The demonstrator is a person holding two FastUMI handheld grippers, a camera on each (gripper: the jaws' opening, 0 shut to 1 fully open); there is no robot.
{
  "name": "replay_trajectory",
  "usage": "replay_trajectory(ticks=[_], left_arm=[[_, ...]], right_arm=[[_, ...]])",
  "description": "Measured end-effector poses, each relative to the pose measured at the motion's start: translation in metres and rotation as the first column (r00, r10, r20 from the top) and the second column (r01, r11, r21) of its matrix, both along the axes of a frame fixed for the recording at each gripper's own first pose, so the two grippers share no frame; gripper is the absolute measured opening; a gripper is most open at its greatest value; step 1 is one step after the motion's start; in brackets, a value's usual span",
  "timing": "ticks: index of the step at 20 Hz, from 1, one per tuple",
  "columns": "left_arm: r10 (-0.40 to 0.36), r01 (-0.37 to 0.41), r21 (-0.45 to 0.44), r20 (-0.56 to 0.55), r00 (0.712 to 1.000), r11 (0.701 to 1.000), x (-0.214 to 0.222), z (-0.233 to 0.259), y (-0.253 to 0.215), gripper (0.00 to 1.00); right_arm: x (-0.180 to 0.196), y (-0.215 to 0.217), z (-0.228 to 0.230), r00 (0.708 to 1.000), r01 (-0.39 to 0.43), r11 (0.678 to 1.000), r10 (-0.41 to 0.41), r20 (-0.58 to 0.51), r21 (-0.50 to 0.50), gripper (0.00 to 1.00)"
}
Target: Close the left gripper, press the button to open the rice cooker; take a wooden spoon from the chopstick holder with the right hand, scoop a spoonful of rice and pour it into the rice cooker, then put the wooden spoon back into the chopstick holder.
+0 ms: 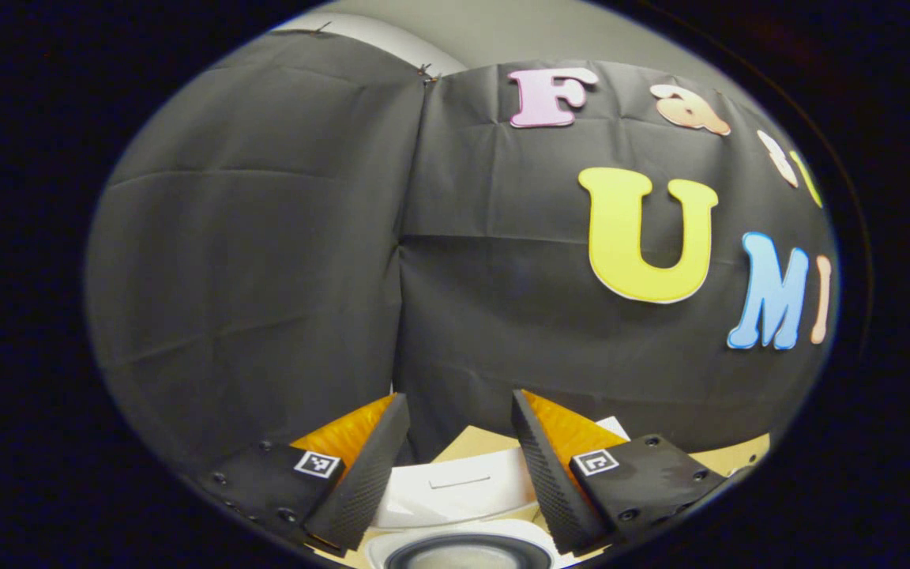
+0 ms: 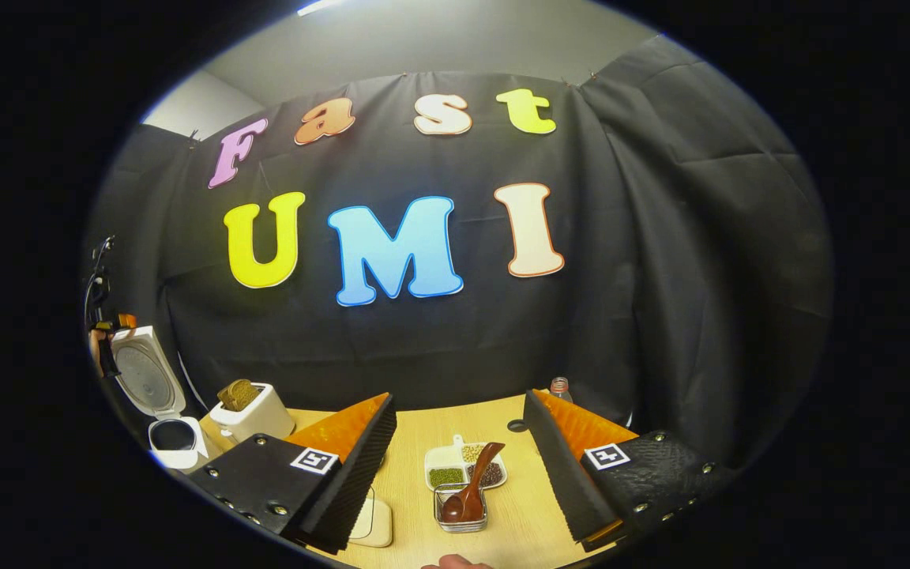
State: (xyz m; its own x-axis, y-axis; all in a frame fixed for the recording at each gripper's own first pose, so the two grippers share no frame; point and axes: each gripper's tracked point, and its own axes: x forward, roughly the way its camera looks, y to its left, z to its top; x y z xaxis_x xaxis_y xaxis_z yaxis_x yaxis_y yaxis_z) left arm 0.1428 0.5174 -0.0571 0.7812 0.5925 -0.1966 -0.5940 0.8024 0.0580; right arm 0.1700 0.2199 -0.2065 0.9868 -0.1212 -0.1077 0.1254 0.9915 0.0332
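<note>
In the left gripper view my left gripper (image 1: 459,399) is open and holds nothing. Right below it sits the white rice cooker (image 1: 455,494) with its dark pot opening at the bottom edge. The right gripper view has the rice cooker (image 2: 173,441) at far left, its lid (image 2: 143,377) standing up open. My right gripper (image 2: 459,397) is open above the wooden table (image 2: 439,423). Between its fingers a brown wooden spoon (image 2: 472,480) lies with its bowl in a small clear container (image 2: 461,515). A white holder (image 2: 256,412) with brown wooden pieces stands beside the cooker.
A white divided dish (image 2: 447,468) with green, pale and dark grains sits behind the clear container. A pale square pad (image 2: 374,523) lies near the front left, and a small bottle (image 2: 559,387) stands at the table's back. A hand (image 2: 455,562) shows at the bottom edge.
</note>
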Motion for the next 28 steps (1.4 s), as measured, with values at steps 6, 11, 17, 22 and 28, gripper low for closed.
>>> replay_trajectory(ticks=[6, 11, 17, 22, 28], left_arm=[[-0.025, 0.024, 0.039, 0.026, 0.999, 0.999, -0.029, -0.007, -0.035, 0.90], [-0.042, 0.039, 0.063, 0.037, 0.998, 0.997, -0.052, -0.019, -0.068, 0.90], [-0.080, 0.078, 0.054, 0.033, 0.996, 0.995, -0.084, -0.052, -0.112, 0.94], [-0.096, 0.096, 0.006, 0.008, 0.995, 0.995, -0.107, -0.088, -0.141, 0.90], [-0.107, 0.104, -0.064, -0.041, 0.993, 0.993, -0.126, -0.127, -0.162, 0.87]], right_arm=[[0.005, 0.013, 0.004, 0.999, -0.041, 0.999, 0.041, 0.005, -0.033, 0.98], [0.002, 0.030, 0.010, 0.995, -0.100, 0.991, 0.102, 0.010, -0.084, 0.98], [-0.001, 0.039, 0.008, 0.989, -0.146, 0.984, 0.146, -0.007, -0.104, 0.98], [0.001, 0.046, 0.009, 0.985, -0.170, 0.981, 0.170, -0.014, -0.092, 0.98], [-0.002, 0.048, 0.003, 0.983, -0.181, 0.979, 0.178, -0.033, -0.094, 0.98]])
